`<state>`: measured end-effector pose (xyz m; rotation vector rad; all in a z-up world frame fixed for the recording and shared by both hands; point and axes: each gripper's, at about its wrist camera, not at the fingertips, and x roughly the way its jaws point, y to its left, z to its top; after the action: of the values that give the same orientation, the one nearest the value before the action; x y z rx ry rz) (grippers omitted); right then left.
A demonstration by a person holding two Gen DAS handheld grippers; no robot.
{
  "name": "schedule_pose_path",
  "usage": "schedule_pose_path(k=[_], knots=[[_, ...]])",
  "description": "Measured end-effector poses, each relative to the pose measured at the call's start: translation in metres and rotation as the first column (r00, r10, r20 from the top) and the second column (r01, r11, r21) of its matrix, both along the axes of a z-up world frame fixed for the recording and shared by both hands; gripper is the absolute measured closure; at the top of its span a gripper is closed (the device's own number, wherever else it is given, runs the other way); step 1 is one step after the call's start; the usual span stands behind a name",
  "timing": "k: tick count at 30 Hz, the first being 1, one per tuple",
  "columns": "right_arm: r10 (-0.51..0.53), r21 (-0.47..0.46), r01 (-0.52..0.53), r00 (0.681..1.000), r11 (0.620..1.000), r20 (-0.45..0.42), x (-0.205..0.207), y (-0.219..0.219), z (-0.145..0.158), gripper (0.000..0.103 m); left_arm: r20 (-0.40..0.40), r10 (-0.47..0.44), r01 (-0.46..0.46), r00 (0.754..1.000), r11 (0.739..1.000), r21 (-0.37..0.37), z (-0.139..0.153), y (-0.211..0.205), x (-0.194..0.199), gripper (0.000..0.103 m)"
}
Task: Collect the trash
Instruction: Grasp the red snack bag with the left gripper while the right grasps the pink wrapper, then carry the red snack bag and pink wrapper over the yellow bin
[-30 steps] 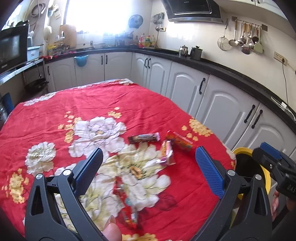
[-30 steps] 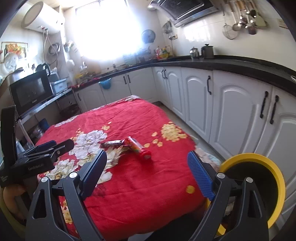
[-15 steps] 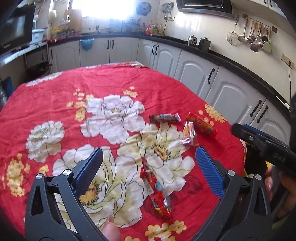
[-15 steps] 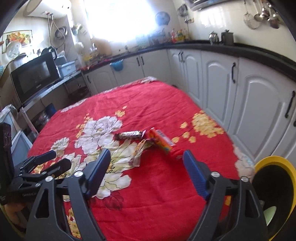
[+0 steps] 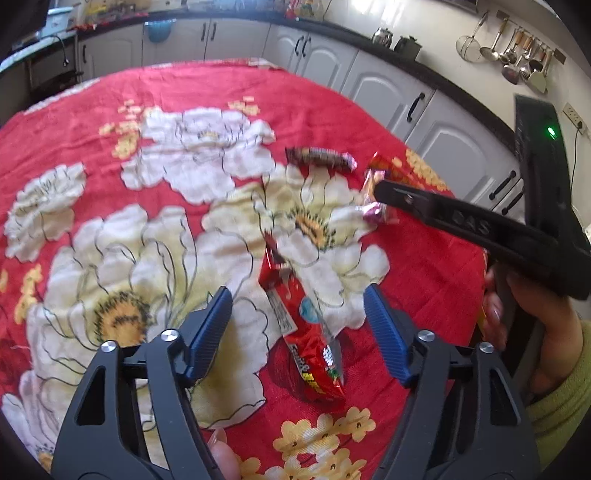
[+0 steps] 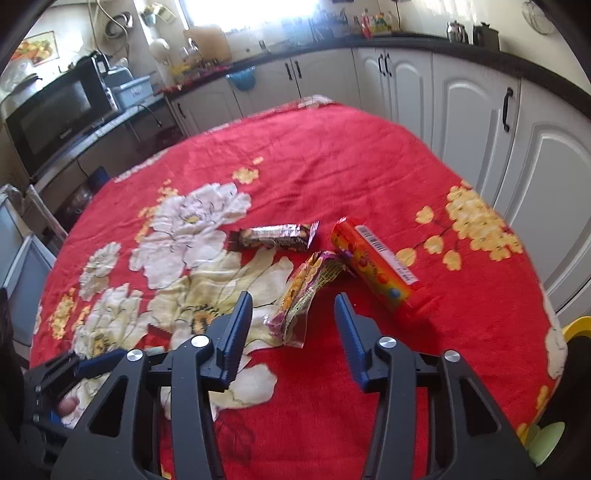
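Kitchen. Table under red floral cloth (image 6: 332, 155). White cabinets (image 6: 469, 110) with black countertop (image 6: 480, 53) run far and right. Bright window (image 6: 251, 11) far. Microwave (image 6: 55, 114) left. Utensils (image 5: 517, 62) hang on right wall.

Red floral tablecloth (image 6: 332, 155) over table. White cabinets (image 6: 472, 122) under black countertop (image 6: 491, 55). Microwave (image 6: 55, 114) at left. Utensils (image 5: 517, 62) hung on wall.
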<state>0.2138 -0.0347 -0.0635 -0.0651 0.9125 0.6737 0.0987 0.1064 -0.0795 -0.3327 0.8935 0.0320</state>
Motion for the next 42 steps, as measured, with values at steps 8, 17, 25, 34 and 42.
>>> schedule_pose_path(k=[8, 17, 25, 34, 42], knots=[[0.008, -0.002, -0.008, 0.999, 1.000, -0.032, 0.006, 0.008, -0.022, 0.088, -0.017, -0.006, 0.006, 1.000, 1.000, -0.011, -0.007, 0.000, 0.000, 0.060], [0.042, 0.046, -0.041, 0.999, 0.998, -0.033, -0.018, -0.007, -0.023, 0.096, -0.028, -0.020, 0.020, 0.999, 1.000, 0.006, -0.012, -0.002, 0.002, 0.092], [0.046, 0.063, -0.045, 0.999, 0.997, -0.010, -0.043, -0.029, -0.017, 0.098, -0.008, -0.037, 0.037, 0.999, 0.999, 0.021, -0.006, -0.009, 0.001, 0.096], [0.034, 0.097, -0.035, 0.999, 0.995, 0.009, -0.061, -0.062, -0.002, 0.098, 0.065, -0.073, 0.069, 0.995, 0.996, 0.058, 0.016, -0.031, 0.001, 0.096], [-0.003, 0.137, -0.003, 0.999, 0.991, 0.047, -0.068, -0.094, 0.018, 0.098, 0.116, -0.111, 0.102, 0.987, 0.991, 0.084, 0.034, -0.059, 0.006, 0.096]])
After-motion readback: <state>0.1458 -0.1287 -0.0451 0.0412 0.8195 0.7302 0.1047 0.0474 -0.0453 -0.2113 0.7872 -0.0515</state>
